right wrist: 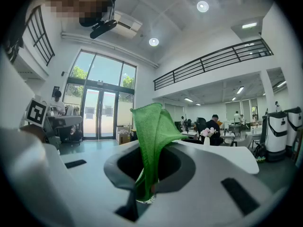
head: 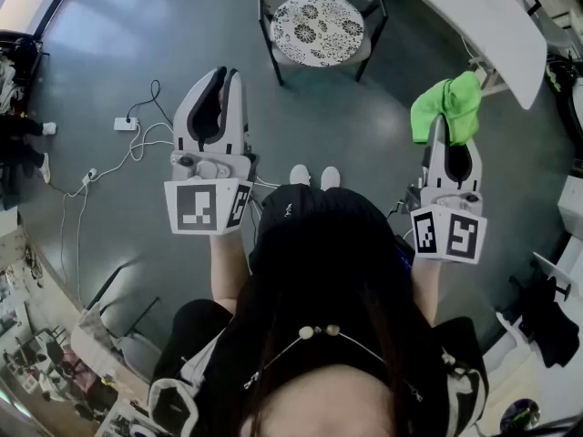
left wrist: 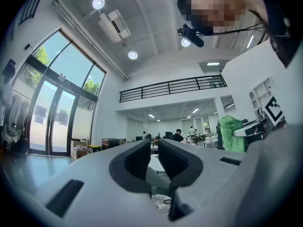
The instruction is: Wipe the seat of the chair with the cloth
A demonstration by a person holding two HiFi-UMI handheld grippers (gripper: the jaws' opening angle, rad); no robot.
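Observation:
The chair (head: 319, 27) with a black-and-white patterned round seat stands on the grey floor ahead of me, at the top middle of the head view. My right gripper (head: 441, 127) is shut on a bright green cloth (head: 448, 106), which sticks out beyond its tips. It is held in the air, to the right of the chair and short of it. The right gripper view shows the cloth (right wrist: 152, 136) folded upright between the jaws. My left gripper (head: 226, 78) is held up to the left of the chair, its jaws almost together and holding nothing. A bit of the patterned seat (left wrist: 161, 204) shows below them.
A long white table (head: 496, 21) runs along the upper right, close to the chair. White cables and a power strip (head: 126, 124) lie on the floor at left. My white shoes (head: 314, 177) stand between the grippers. Clutter lines the left edge and the lower left, with dark clothing (head: 549, 324) at right.

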